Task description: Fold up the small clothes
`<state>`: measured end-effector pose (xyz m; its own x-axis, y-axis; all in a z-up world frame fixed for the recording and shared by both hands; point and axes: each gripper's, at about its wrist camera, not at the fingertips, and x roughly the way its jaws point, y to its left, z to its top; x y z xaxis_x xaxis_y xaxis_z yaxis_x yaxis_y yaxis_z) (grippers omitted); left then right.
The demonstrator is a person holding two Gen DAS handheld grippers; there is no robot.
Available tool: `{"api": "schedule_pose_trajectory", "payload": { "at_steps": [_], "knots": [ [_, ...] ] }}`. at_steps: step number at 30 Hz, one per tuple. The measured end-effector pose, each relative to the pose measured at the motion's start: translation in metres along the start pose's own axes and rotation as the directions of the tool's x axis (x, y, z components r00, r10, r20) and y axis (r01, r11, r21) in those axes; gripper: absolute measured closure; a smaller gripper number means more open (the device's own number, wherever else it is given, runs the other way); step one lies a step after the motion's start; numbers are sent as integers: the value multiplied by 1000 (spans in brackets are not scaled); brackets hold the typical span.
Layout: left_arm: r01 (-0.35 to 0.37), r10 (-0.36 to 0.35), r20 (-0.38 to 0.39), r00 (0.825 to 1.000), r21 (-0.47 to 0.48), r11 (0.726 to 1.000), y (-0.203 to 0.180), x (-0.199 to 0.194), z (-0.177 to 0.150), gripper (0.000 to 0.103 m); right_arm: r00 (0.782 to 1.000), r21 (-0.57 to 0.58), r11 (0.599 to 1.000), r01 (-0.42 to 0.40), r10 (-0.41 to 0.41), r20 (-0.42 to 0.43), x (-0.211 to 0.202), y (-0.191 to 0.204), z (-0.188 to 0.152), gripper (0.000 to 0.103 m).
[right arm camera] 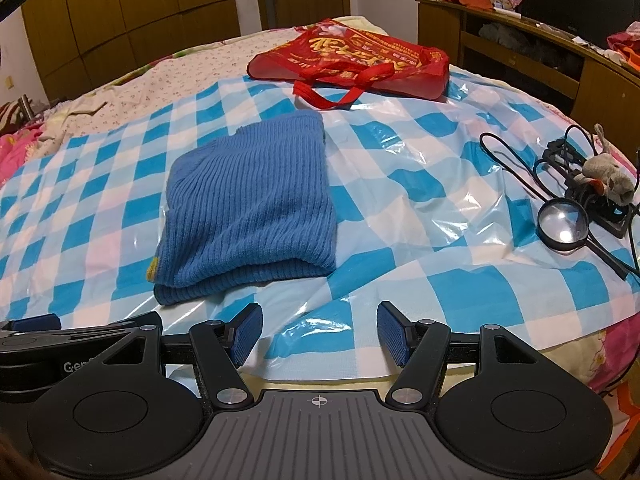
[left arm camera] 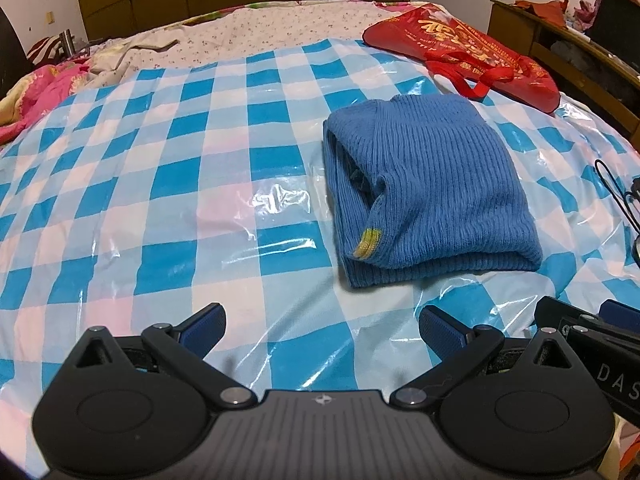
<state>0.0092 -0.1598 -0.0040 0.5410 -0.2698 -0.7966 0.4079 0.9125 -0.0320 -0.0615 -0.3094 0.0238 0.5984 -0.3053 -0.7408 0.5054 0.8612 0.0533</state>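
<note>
Evidently, step in hand: the blue ribbed knitted garment (left arm camera: 432, 188) already lies doubled into a thick, roughly square bundle, so the folding looks finished or nearly so; I judge this a pause for checking the result.
Garment position: it rests on the blue-and-white checked plastic sheet (left arm camera: 160, 184) spread over the bed, ahead of both tools and touched by neither; a small yellow band (left arm camera: 368, 245) shows at its near left edge.
Left gripper (left arm camera: 322, 330): jaws spread wide, nothing between them, held low above the sheet short of the bundle.
Right gripper (right arm camera: 320, 334): jaws likewise apart and empty, just beside the left tool, the bundle ahead and to its left.
Next move: if another fold is wanted, a jaw would need to slide under the near thick edge and pinch all layers at once, since loose knit slips and the plastic beneath is slick; otherwise, setting the bundle aside.
Red woven carrier bag (right arm camera: 352, 64): large gold Chinese characters plus smaller lines, too distorted for me to read.
Tool lettering: "DAS" on the neighbouring body in the left view, "Gen" in the right view, both cut off.
Black-rimmed magnifying glass (right arm camera: 562, 226): lies far right among black cables, no writing seen.
</note>
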Motion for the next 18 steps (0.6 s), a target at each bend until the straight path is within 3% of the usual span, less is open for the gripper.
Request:
{"api": "schedule_pose_trajectory", "payload": {
  "at_steps": [18],
  "knots": [
    [16, -16, -32, 999, -15, 1000, 0, 3, -1, 0, 1000, -8, 1000, 1, -1, 0, 0, -2, 2, 39]
  ]
}}
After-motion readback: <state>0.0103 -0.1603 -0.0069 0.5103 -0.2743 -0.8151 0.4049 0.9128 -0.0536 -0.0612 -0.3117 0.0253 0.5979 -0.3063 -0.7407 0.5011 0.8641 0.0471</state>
